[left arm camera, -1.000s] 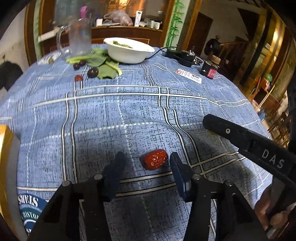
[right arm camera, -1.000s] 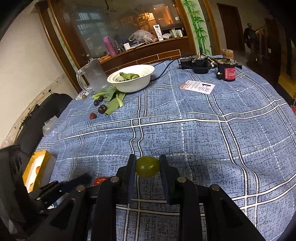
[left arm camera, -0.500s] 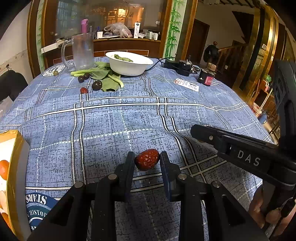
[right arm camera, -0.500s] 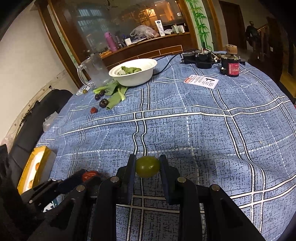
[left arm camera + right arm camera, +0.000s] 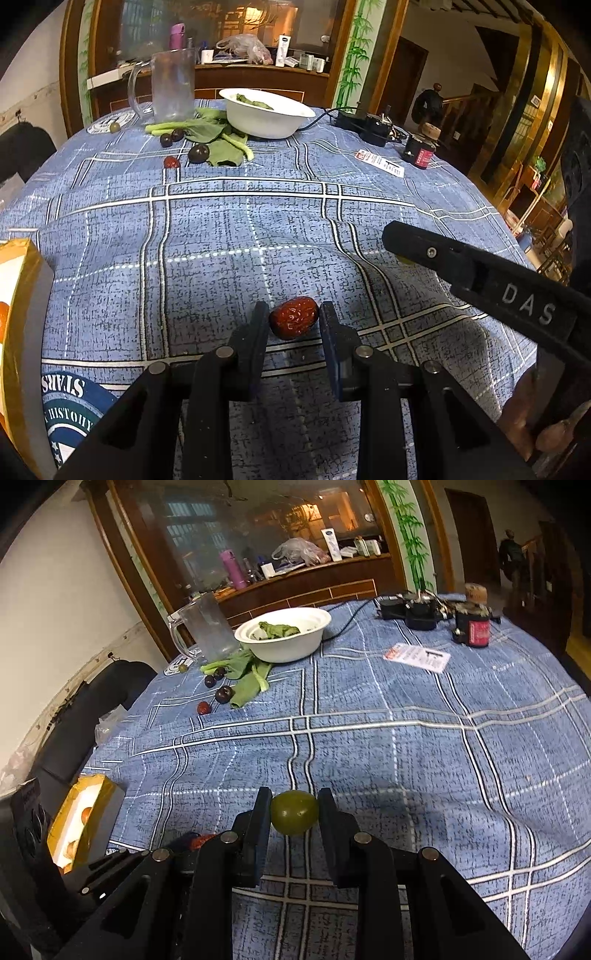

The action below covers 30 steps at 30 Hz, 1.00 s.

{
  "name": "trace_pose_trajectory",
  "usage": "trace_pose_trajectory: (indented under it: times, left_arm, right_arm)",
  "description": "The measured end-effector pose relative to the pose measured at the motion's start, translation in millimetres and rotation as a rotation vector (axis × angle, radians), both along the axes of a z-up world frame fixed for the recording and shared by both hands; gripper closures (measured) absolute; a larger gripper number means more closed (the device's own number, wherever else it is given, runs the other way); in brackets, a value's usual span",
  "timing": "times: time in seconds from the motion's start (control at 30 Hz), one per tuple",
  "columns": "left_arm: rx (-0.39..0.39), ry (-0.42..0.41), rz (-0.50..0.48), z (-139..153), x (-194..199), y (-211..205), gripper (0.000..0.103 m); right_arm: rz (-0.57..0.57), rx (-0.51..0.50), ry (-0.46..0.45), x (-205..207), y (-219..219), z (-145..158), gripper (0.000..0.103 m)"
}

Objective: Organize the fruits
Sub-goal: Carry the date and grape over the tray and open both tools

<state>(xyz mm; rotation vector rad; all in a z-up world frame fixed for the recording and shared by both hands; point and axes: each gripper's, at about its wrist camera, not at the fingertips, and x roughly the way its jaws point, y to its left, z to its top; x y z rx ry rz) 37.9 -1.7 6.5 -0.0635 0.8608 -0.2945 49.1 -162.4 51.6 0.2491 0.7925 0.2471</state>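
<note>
My left gripper [image 5: 293, 319] is shut on a wrinkled red date [image 5: 294, 318], held just above the blue checked tablecloth [image 5: 229, 229]. My right gripper [image 5: 294, 810] is shut on a round green fruit [image 5: 294, 812] above the cloth; its black arm [image 5: 480, 273] crosses the right of the left wrist view. At the far side lie dark plums [image 5: 198, 152], another red date [image 5: 171, 162] and a small green fruit [image 5: 115, 127]. A yellow box [image 5: 83, 821] holding orange fruit stands at the near left.
A white bowl [image 5: 266, 117] with greens stands at the back, leafy greens [image 5: 218, 142] beside it and a clear glass jug [image 5: 173, 88] to its left. A charger with cable [image 5: 365, 123], a small dark jar [image 5: 419, 151] and a paper card [image 5: 378, 162] sit at the back right.
My left gripper closed on the red date, which lay on the cloth between open fingers, and lifted it slightly. My right gripper kept hold of the green fruit.
</note>
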Motion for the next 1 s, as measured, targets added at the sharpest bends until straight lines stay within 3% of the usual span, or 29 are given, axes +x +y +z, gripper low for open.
trace_pose_trajectory:
  times: [0.13, 0.27, 0.37, 0.5, 0.63, 0.73, 0.87, 1.0]
  left_arm:
    - [-0.045, 0.012, 0.074, 6.2, -5.1, 16.1, 0.077]
    - [-0.086, -0.023, 0.153, 35.2, -35.0, 50.9, 0.077]
    - [-0.069, -0.088, 0.22, 66.7, -66.3, 87.2, 0.076]
    - [-0.059, -0.186, 0.387, 99.7, -115.7, 156.3, 0.076]
    - [-0.033, -0.171, 0.535, 96.6, -141.2, 213.9, 0.076]
    - [-0.011, -0.138, 0.573, 85.7, -149.4, 235.3, 0.076]
    - [0.054, -0.098, 0.585, 64.7, -153.5, 243.5, 0.076]
    - [0.053, -0.054, 0.58, 48.5, -152.9, 250.3, 0.076]
  right_arm:
    - [0.005, -0.037, -0.029, -2.9, 6.2, 1.7, 0.076]
    - [-0.014, -0.044, -0.047, -6.3, 1.0, 3.9, 0.076]
    - [-0.028, -0.033, -0.05, -7.3, -4.7, 4.3, 0.076]
    - [-0.02, -0.012, -0.027, -10.0, -6.3, -1.2, 0.076]
    - [0.002, -0.04, -0.039, -17.4, 4.8, 0.9, 0.076]
    - [0.049, -0.017, -0.028, -26.1, 23.9, 9.9, 0.076]
    - [0.21, 0.037, -0.005, -43.3, 77.2, 28.2, 0.076]
    - [0.413, 0.059, 0.028, -54.5, 152.9, 45.5, 0.075]
